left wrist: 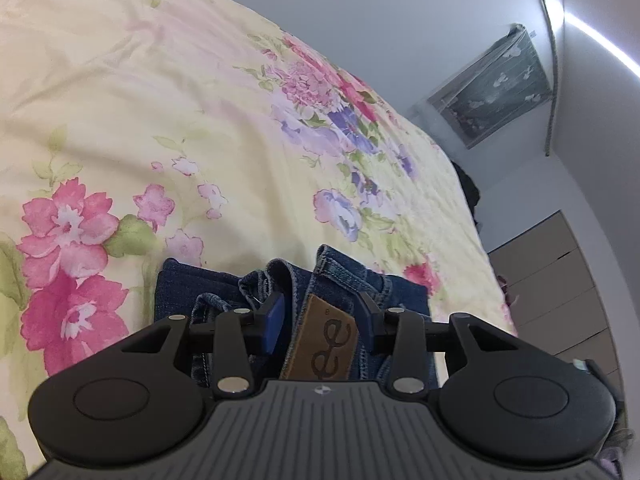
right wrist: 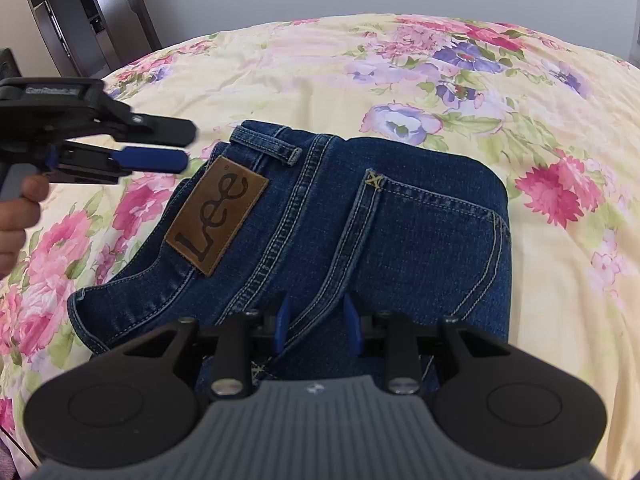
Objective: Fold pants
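Patch text: "Lee" is showing in dark script on the brown leather patch (right wrist: 217,215) sewn at the waistband of the jeans (right wrist: 400,232), with a small ® mark sitting at the patch's upper corner.
Patch in left wrist view: only "ee" is showing on the same leather patch (left wrist: 325,343), the rest being cut off by the gripper body.
Gripper lettering: pale lettering is running along the top of the left gripper (right wrist: 180,148) body, but it is blurring too much to read.
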`<state>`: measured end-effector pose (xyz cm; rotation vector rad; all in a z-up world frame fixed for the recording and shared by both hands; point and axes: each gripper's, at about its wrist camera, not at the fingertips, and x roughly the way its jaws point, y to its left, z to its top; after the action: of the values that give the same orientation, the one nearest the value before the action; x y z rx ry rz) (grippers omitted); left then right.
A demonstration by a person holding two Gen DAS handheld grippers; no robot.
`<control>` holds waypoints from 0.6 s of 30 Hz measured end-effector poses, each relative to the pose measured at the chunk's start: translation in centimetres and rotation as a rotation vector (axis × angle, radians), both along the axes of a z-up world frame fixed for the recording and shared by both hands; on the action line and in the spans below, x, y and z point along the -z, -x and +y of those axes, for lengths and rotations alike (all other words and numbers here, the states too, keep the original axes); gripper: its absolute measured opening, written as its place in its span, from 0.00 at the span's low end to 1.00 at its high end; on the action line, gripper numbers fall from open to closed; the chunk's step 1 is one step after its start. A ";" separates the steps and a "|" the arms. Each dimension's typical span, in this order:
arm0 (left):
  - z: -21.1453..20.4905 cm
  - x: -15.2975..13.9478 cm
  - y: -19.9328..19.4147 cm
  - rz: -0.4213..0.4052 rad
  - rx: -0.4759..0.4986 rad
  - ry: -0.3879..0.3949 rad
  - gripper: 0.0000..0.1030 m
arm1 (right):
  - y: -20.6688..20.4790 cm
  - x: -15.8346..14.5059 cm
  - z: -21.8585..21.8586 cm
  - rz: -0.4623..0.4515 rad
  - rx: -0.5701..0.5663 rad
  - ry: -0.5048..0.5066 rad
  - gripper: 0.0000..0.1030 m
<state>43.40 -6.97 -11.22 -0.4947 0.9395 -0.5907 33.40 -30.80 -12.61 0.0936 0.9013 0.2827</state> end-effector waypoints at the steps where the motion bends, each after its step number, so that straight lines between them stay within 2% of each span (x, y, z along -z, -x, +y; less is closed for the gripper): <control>1: -0.5 0.3 -0.2 -0.003 0.006 -0.028 0.42 | 0.1 0.0 -0.1 -0.001 -0.001 -0.005 0.27; 3: -1.2 1.0 -0.3 -0.004 0.021 -0.049 0.42 | 0.1 0.1 -0.3 -0.002 -0.004 -0.018 0.27; 8: -2.5 1.7 -0.8 -0.008 0.037 -0.043 0.40 | 0.0 0.4 -1.1 0.000 -0.001 -0.068 0.28; 9: -2.8 1.5 -0.5 -0.029 0.038 -0.064 0.33 | -0.1 0.5 -1.3 0.003 0.005 -0.084 0.28; 10: -3.1 1.0 0.1 -0.067 0.043 -0.093 0.21 | -0.1 0.5 -1.6 0.004 0.012 -0.099 0.28; 12: -3.5 -0.1 1.3 -0.132 0.054 -0.158 0.12 | 0.0 0.5 -2.0 0.004 0.027 -0.134 0.28; 15: -3.7 -2.8 3.9 -0.236 0.071 -0.224 0.08 | 0.6 -0.2 -2.8 -0.004 0.050 -0.189 0.26; 18: -3.1 -4.9 5.4 -0.267 0.057 -0.251 0.07 | 1.8 -1.7 -3.8 -0.042 0.073 -0.211 0.28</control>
<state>37.98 -10.07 -6.32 -0.1590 0.7610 -0.5652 31.62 -34.60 -10.94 0.3139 0.8223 0.3097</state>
